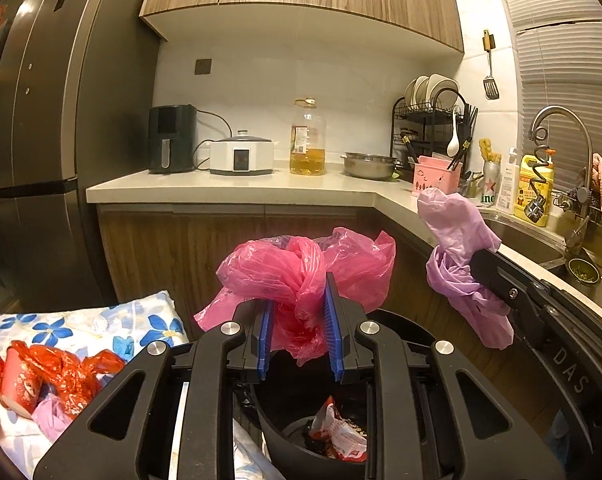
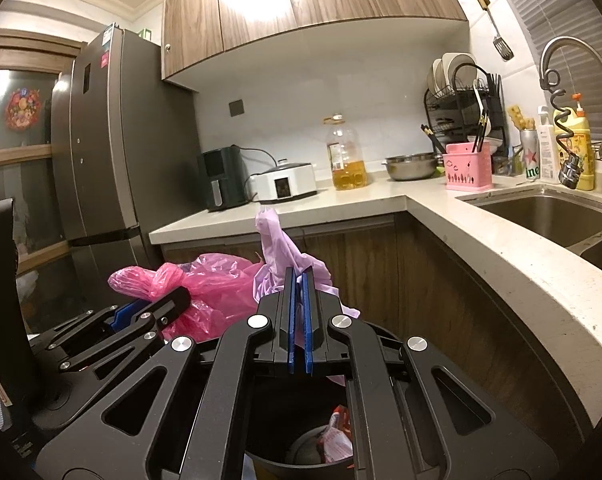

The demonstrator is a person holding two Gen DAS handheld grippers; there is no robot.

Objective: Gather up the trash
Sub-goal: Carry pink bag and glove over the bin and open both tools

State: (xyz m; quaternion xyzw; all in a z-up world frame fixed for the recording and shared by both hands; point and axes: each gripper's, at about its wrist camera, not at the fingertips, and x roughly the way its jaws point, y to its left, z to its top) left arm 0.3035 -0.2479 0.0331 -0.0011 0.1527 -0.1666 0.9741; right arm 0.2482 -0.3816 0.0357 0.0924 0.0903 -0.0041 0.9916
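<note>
Both grippers hang just above the black trash bin (image 1: pixel 301 446), which already holds a red-and-white wrapper (image 1: pixel 339 432). The left gripper (image 1: pixel 299 308) is clamped on a knotted pink plastic bag (image 1: pixel 301 276). Beside it, the right gripper (image 2: pixel 299 304) is pinched tight on a crumpled lilac plastic bag (image 2: pixel 279 252). Left of the bin, red cups (image 1: pixel 9 376) and red wrapping lie on a flowered cloth (image 1: pixel 101 320).

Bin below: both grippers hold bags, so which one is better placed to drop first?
Left, probably. The left gripper holds the pink bag right above the bin opening. The right gripper grips the purple bag over the bin's edge, so it likely needs a slight shift.
</note>
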